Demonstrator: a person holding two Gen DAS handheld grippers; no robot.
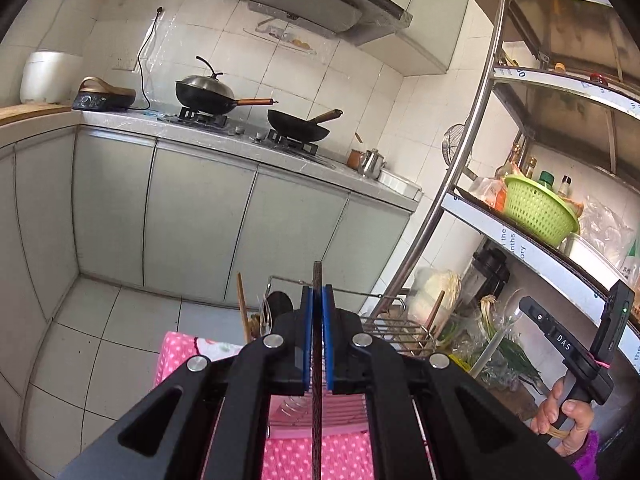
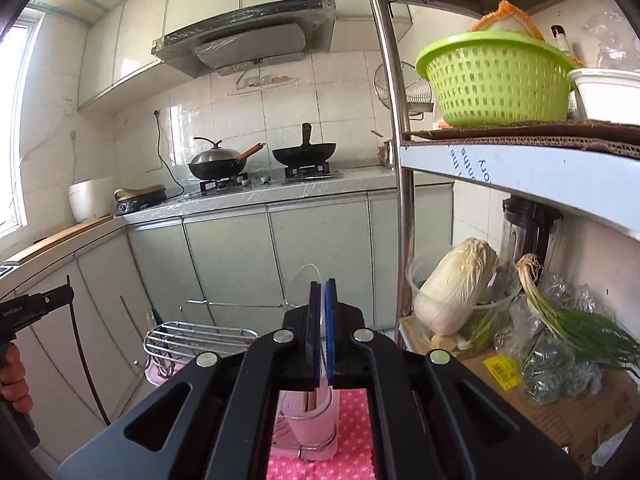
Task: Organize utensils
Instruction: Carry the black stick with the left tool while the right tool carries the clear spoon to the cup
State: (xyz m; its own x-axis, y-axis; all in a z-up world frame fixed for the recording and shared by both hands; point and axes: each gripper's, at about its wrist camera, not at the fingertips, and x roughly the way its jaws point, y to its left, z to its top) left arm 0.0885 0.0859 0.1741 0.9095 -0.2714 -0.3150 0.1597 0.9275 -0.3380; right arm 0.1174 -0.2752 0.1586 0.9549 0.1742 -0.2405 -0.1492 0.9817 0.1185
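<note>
My left gripper (image 1: 317,292) is shut on a thin dark utensil handle (image 1: 316,420) that stands upright between the blue pads. It hangs above a wire rack (image 1: 396,330) and a pink drainer (image 1: 296,416). My right gripper (image 2: 323,284) is shut on a clear plastic spoon (image 2: 298,280), whose bowl outline shows above the fingertips. Under it stands a pink utensil cup (image 2: 308,424) with wooden sticks in it. In the left wrist view the right gripper (image 1: 525,305) carries the clear spoon (image 1: 510,312). In the right wrist view the left gripper (image 2: 66,292) carries the dark utensil (image 2: 86,364).
A pink dotted cloth (image 2: 352,408) lies under the rack (image 2: 200,334). A metal shelf unit (image 2: 520,168) on the right holds a green basket (image 2: 496,80), a cabbage (image 2: 452,288) and green onions (image 2: 580,328). Two woks (image 1: 298,126) sit on the stove counter behind.
</note>
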